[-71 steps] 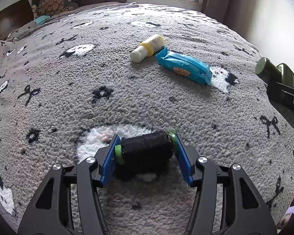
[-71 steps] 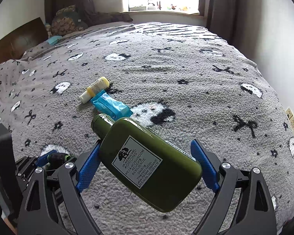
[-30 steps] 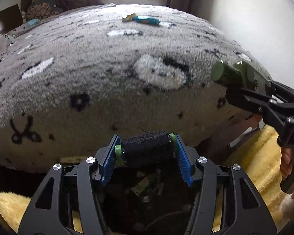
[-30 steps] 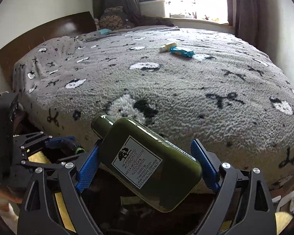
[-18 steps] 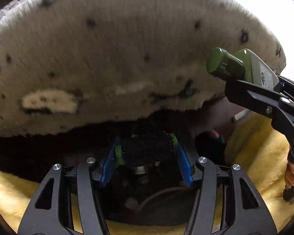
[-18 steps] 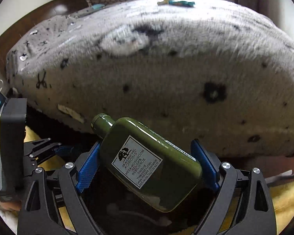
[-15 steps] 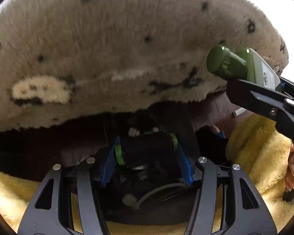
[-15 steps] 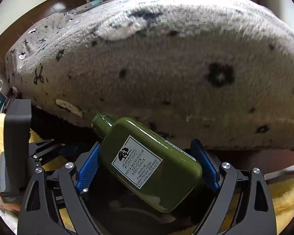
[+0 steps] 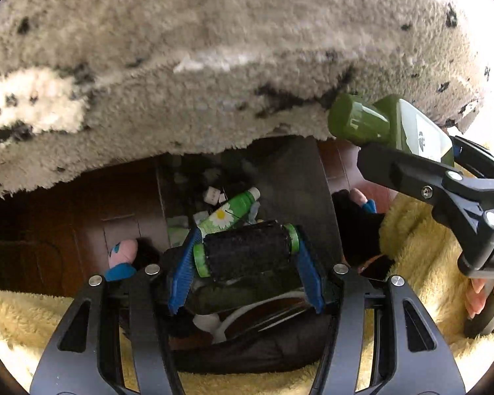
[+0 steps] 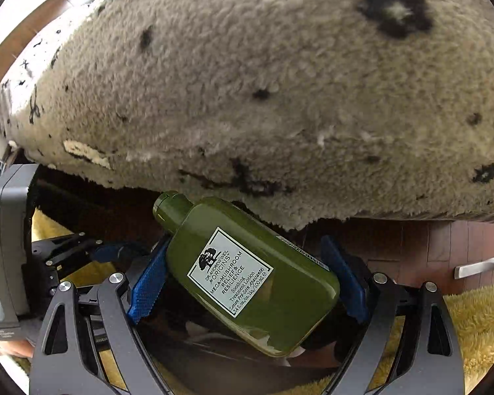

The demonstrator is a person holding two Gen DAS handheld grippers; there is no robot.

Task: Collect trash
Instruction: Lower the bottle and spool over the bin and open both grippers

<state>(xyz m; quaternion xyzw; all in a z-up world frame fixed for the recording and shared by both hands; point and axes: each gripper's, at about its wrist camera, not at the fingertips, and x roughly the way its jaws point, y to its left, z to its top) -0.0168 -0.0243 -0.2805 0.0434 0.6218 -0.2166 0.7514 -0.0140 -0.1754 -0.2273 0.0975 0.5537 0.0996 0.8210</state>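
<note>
My left gripper (image 9: 245,256) is shut on a black thread spool with green ends (image 9: 246,254) and holds it above the open mouth of a dark trash bin (image 9: 299,177). The bin holds several discarded items, among them a green daisy-print tube (image 9: 229,212). My right gripper (image 10: 247,279) is shut on an olive green lotion bottle (image 10: 247,273), tilted with its cap up-left, above the same dark bin (image 10: 214,358). The bottle also shows at the right of the left wrist view (image 9: 388,125).
The grey fleece bed cover (image 9: 214,49) hangs over the bed edge just behind the bin. Yellow fluffy rug (image 9: 421,256) lies around the bin. A pink and blue soft toy (image 9: 122,256) lies left of the bin. Wooden floor and bed frame (image 10: 444,240) sit under the cover.
Both grippers have come down off the bed and tilted toward the bin beside it. The bin's contents now show clearly under the spool. Both objects stay gripped.
</note>
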